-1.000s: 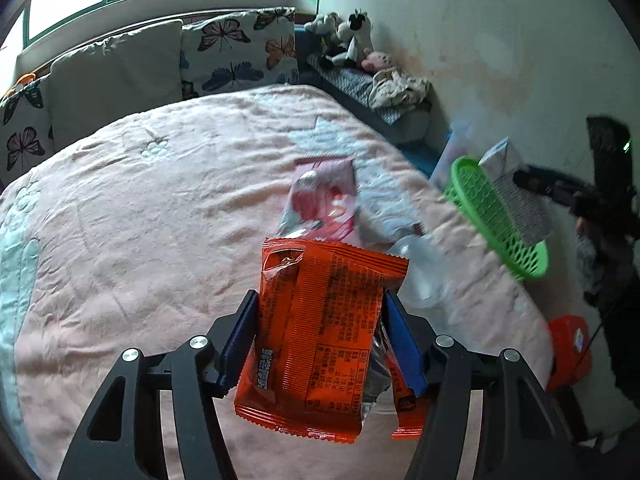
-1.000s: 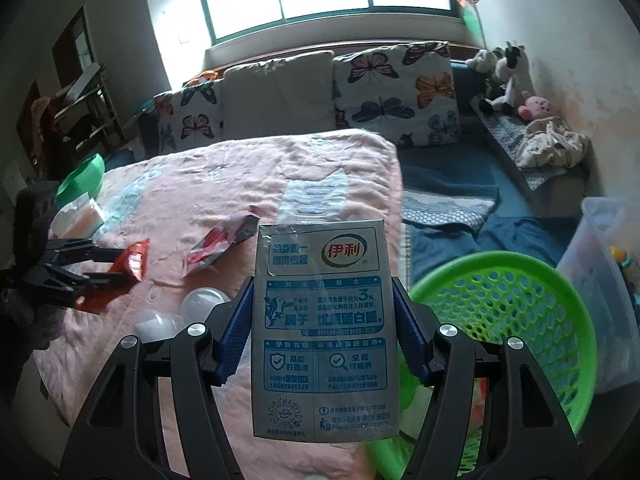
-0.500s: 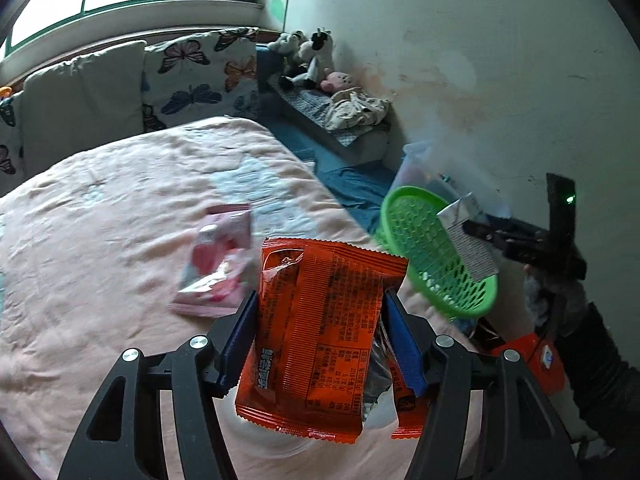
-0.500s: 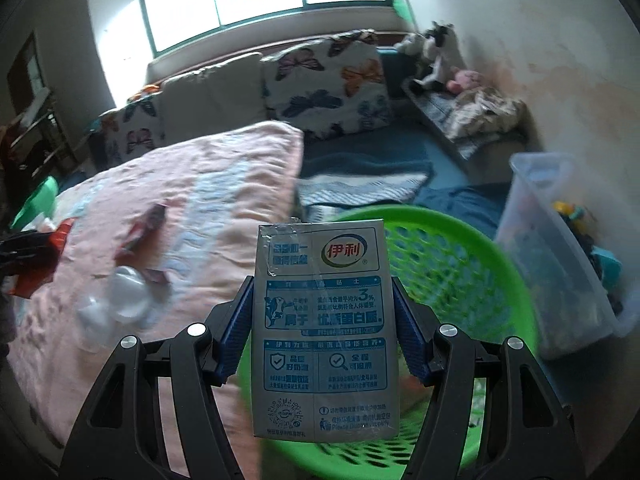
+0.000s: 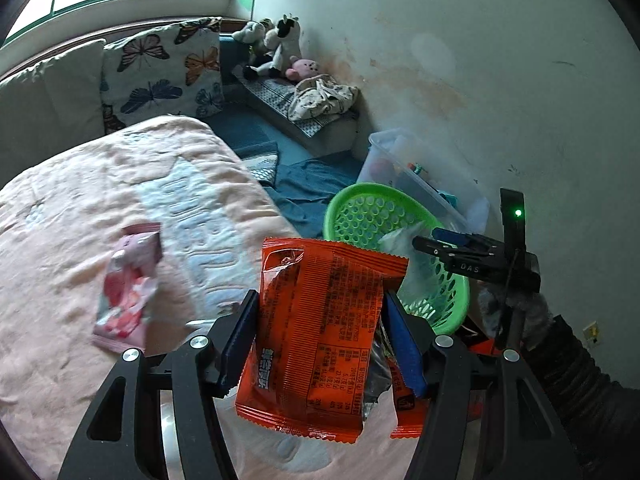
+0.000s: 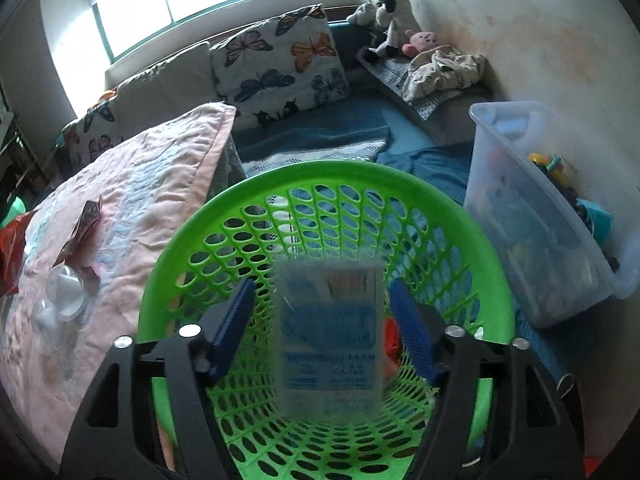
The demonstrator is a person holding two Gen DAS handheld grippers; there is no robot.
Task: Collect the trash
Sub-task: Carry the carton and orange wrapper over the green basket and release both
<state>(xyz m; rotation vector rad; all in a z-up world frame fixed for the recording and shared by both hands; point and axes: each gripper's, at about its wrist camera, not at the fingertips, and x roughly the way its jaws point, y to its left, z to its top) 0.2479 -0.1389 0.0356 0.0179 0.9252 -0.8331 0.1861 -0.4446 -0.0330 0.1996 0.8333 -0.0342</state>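
Right gripper [image 6: 320, 332] opening over green basket [image 6: 304, 178] — milk pouch [image 6: 329, 332] dropping free, light, floppy. Left gripper [image 5: 320, 340] clamping orange wrapper [image 5: 320, 332] mid-body — thin, crinkly, slippery.

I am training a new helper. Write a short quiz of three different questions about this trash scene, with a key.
1. True or false: the left gripper is shut on the orange foil snack wrapper.
2. Choose one. The blurred white and blue milk pouch between the right gripper's opening jaws is over: A) the pink quilted blanket; B) the green perforated plastic basket; C) the clear plastic storage bin.
3. Which trash lies on the blanket in the left wrist view?

Key: 1 true. 2 B; the pads no longer touch it. 3 the pink and red snack packet.
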